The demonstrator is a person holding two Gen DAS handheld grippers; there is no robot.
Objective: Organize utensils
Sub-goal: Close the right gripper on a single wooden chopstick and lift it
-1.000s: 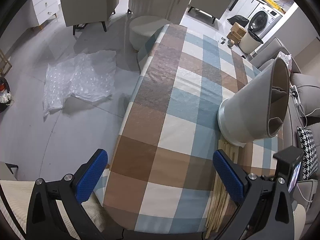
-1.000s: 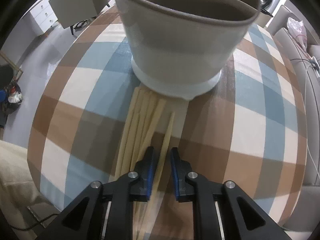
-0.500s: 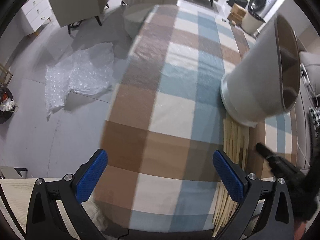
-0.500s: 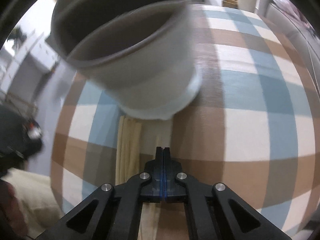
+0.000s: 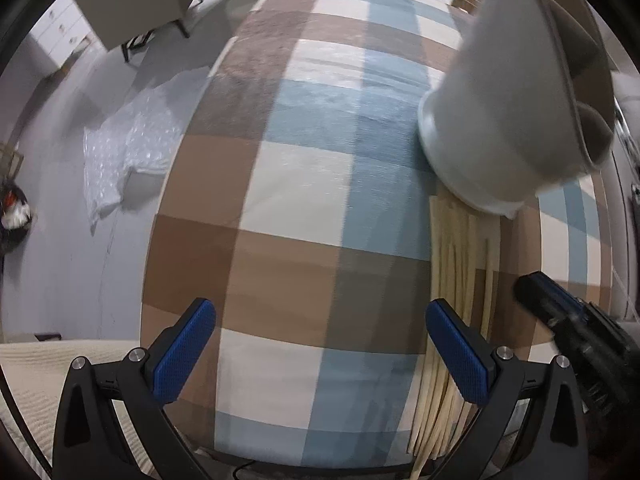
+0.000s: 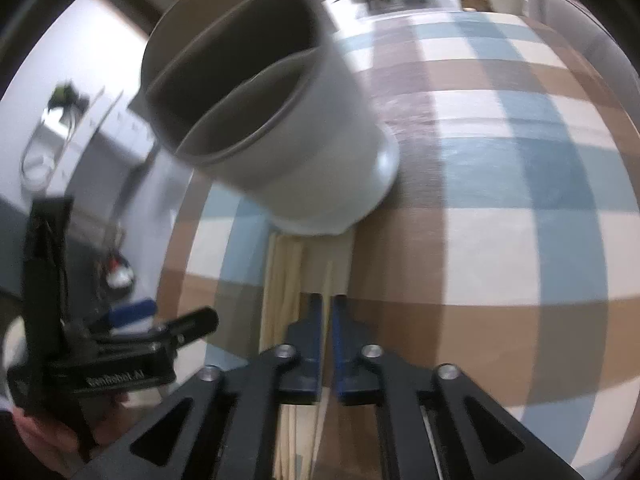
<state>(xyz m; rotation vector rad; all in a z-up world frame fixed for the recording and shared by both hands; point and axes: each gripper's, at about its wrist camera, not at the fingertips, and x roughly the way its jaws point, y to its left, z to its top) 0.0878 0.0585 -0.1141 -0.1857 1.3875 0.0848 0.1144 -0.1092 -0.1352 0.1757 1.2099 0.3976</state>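
Left gripper [image 5: 320,344] hangs over the checked tablecloth [image 5: 304,208], jaws spread wide, blue pads [image 5: 184,350] far apart, nothing between them; only cloth shows in the gap. Right gripper [image 6: 329,320] sits low over the near part of the table, jaws drawn in to a narrow slit with 1 pale chopstick [image 6: 329,280] running up through the gap; the stick appears pinched between the blue pads, though blur keeps the contact from being certain. Remaining chopsticks [image 5: 460,280] lie in a loose bundle on the cloth, side by side, lengthwise toward the holder, near ends overhanging the table edge just beside the left gripper's right finger. Utensil holder [image 6: 280,120], a grey-white cylinder with a wider white base, stands on the cloth right at the far tips of the chopsticks; a divider wall splits its dark inside into 2 compartments, both looking empty as far as can be seen. From the left wrist view the right gripper [image 5: 576,336] shows as a dark blurred shape beside the bundle. Off the table: bubble wrap [image 5: 128,148] on the grey floor, a chair [image 5: 144,4] beyond
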